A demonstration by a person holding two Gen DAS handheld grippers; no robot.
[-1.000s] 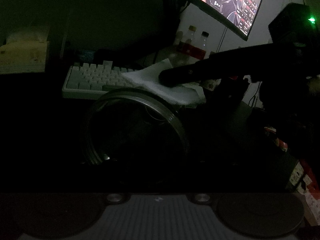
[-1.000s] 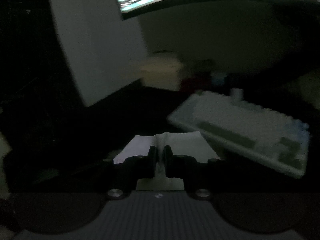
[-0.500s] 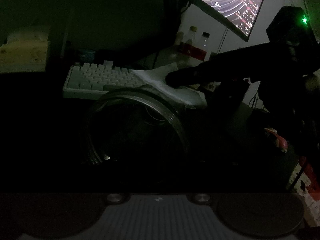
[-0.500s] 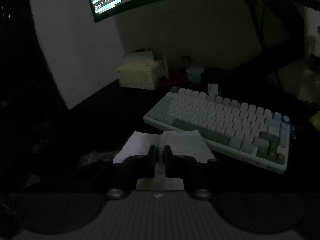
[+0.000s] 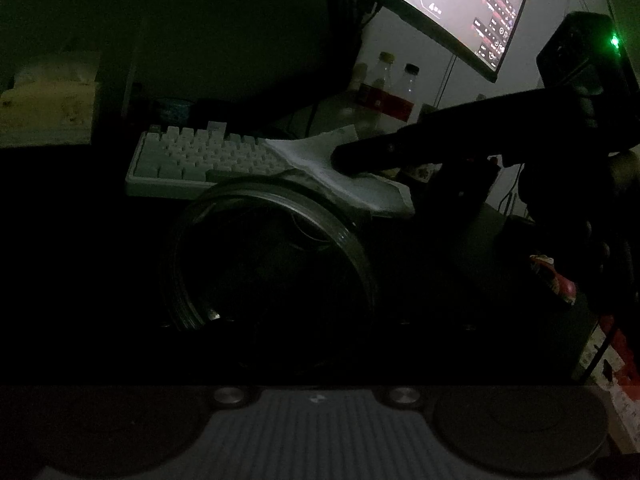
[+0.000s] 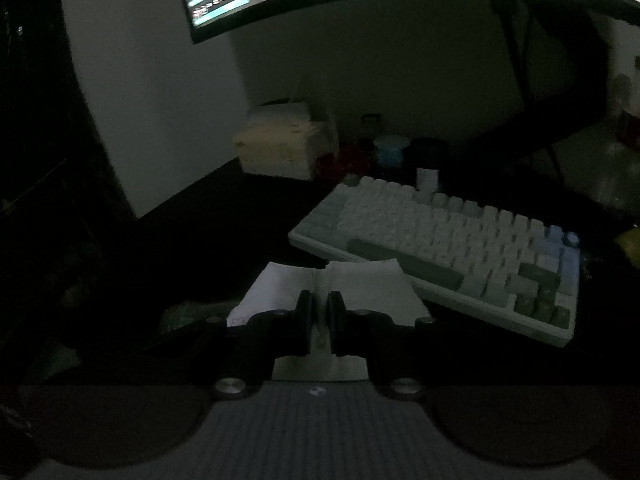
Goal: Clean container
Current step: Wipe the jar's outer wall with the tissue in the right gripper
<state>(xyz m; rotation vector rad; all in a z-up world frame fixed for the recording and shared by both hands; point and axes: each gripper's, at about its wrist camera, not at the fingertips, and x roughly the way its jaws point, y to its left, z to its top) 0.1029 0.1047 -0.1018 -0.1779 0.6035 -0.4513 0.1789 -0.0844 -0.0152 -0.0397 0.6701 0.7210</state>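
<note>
A clear round container (image 5: 268,260) lies on its side in front of the pale keyboard (image 5: 204,160) on a dim desk, its open mouth toward the left wrist camera and its long axis running from that camera back toward the keyboard. The left gripper's own fingers are lost in the dark, and whether they grip the container cannot be told.

Compared with a second ago, the right gripper (image 6: 319,320) has drifted to the right of the container's far rim and a little away from it, and the white paper towel (image 6: 344,284) has gone with it; the fold now hangs over the keyboard's right end and just beyond the rim's upper right. The view from the right wrist, blurred a second ago, is now sharp. The container itself has not moved.

The right gripper's two black fingers (image 6: 303,316) are clamped on the towel, with only a thin strip of paper between them. A curved monitor (image 5: 448,4) glows above the keyboard, two capped bottles (image 5: 394,88) stand behind its right end, and a tissue box (image 6: 280,148) sits behind its left end.
</note>
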